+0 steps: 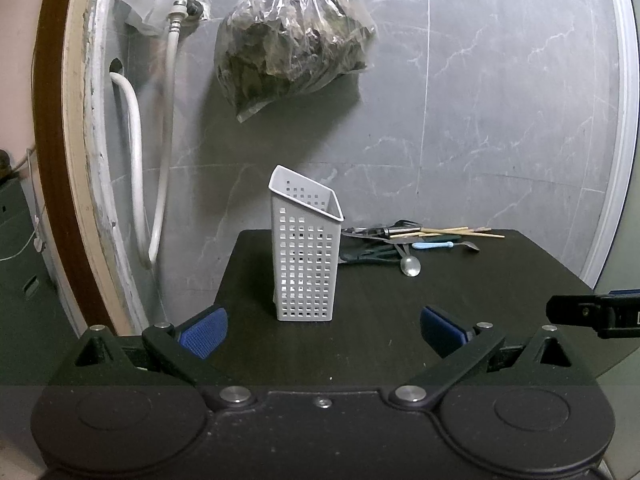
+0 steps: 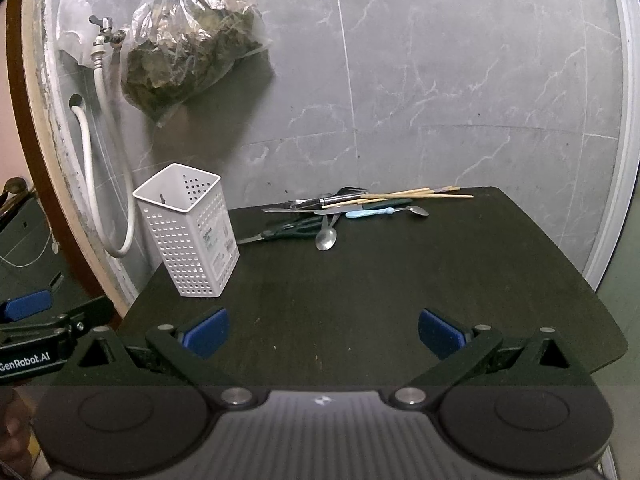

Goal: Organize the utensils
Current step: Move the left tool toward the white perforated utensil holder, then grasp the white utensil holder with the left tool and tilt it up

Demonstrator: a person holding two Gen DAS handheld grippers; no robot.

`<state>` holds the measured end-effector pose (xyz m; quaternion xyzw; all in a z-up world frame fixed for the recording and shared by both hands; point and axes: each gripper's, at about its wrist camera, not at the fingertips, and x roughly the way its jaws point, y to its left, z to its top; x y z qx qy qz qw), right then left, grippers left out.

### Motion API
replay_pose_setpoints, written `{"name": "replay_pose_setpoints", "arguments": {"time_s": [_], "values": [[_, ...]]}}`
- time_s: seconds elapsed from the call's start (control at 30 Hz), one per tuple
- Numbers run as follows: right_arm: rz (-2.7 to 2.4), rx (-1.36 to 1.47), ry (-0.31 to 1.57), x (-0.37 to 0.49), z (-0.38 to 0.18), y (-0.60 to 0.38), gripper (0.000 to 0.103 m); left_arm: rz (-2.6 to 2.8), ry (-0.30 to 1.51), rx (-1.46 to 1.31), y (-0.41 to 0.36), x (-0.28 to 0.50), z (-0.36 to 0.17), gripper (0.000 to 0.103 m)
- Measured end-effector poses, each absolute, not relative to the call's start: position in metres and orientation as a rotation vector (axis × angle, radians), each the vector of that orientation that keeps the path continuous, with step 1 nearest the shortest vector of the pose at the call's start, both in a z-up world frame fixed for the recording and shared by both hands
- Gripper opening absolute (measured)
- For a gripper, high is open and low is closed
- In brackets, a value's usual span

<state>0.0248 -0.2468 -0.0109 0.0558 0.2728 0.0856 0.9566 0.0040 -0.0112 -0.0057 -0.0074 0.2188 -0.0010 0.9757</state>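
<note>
White holder [image 2: 188, 232] stands empty at 10 o'clock on the counter [image 2: 400, 280], utensils [image 2: 352, 210] all heaped at 12, so nothing is sorted; left gripper [image 1: 324, 330] and right gripper [image 2: 324, 330] fingers gape apart, holding nothing.

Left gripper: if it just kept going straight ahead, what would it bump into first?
Most likely the white holder. It stands upright on the dark table, almost centred ahead of the open left gripper. Nothing lies between them, though depth is hard to judge.
</note>
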Motion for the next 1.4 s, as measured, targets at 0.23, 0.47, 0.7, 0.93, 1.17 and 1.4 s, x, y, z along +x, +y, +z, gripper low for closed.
{"name": "replay_pose_setpoints", "arguments": {"time_s": [0.23, 0.47, 0.7, 0.93, 1.17, 1.4], "values": [[0.171, 0.114, 0.555, 0.026, -0.012, -0.248, 0.103, -0.006, 0.446, -0.016, -0.011, 0.006, -0.006, 0.102], [0.167, 0.117, 0.562, 0.029, -0.012, -0.247, 0.103, -0.011, 0.455, -0.014, -0.012, 0.011, -0.008, 0.102], [0.163, 0.121, 0.570, 0.033, -0.014, -0.248, 0.103, -0.015, 0.468, -0.012, -0.011, 0.017, -0.011, 0.102], [0.163, 0.125, 0.598, 0.041, -0.019, -0.248, 0.103, 0.043, 0.456, 0.043, -0.018, 0.031, -0.017, 0.102], [0.151, 0.116, 0.624, 0.076, -0.025, -0.264, 0.103, 0.086, 0.400, 0.103, -0.038, 0.074, -0.021, 0.102], [0.171, 0.127, 0.656, 0.143, -0.030, -0.286, 0.103, 0.190, 0.387, 0.139, -0.057, 0.143, -0.027, 0.102]]}}
